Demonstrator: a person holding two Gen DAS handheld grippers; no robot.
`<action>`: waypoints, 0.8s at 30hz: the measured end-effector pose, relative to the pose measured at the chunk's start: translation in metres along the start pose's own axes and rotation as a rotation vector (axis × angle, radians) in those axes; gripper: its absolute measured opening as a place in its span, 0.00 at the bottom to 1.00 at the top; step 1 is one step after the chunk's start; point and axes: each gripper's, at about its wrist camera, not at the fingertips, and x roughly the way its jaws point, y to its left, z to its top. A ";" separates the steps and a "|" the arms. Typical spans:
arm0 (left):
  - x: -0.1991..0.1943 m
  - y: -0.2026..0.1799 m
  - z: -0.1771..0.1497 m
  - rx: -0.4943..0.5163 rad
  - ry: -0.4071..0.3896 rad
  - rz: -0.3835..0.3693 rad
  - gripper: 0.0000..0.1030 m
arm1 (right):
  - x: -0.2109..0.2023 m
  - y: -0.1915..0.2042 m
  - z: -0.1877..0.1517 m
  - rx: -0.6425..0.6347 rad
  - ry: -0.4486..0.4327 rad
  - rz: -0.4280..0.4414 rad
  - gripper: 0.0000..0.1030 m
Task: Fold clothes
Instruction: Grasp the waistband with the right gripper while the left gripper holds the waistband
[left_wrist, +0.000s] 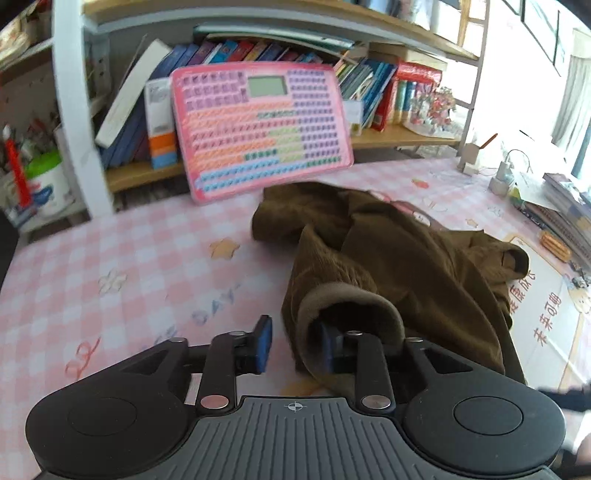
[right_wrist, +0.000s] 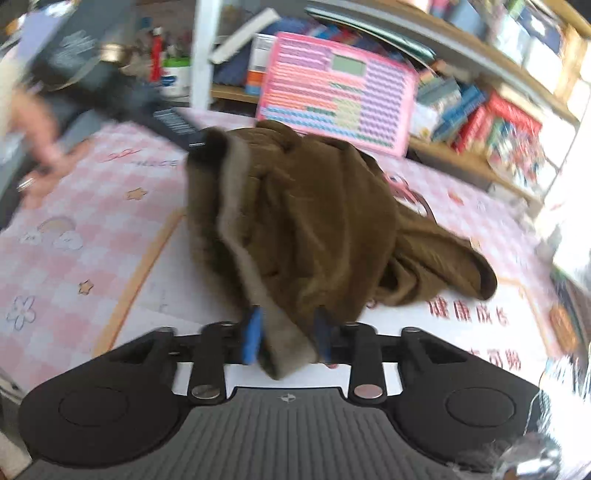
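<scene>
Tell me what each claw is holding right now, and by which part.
Both have the brown garment between their pads. The right claw has its lighter ribbed edge; the left claw has a ribbed cuff draped over one pad. Whether either truly grips cannot be told.

On the pink checked cloth (left_wrist: 110, 258) that covers the bench, pale blue letters ahead of the left jaws read "DAY" (left_wrist: 214, 310); the word before it is too blurred to read. To the right of both pairs of jaws, a white panel (right_wrist: 476, 332) on the cloth bears red Chinese characters, "健康成长" (right_wrist: 467, 314) and, below, "未来可期" (left_wrist: 546, 317). The book spines are too blurred to read.
</scene>
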 end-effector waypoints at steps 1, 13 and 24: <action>0.003 -0.003 0.002 0.013 -0.003 -0.002 0.32 | 0.003 0.006 0.000 -0.026 0.010 -0.013 0.30; -0.034 0.005 -0.007 0.036 -0.030 -0.022 0.04 | 0.018 0.011 -0.002 -0.041 0.040 -0.109 0.19; -0.109 0.033 -0.015 -0.071 -0.066 -0.021 0.04 | -0.020 -0.004 0.003 -0.091 -0.034 -0.099 0.10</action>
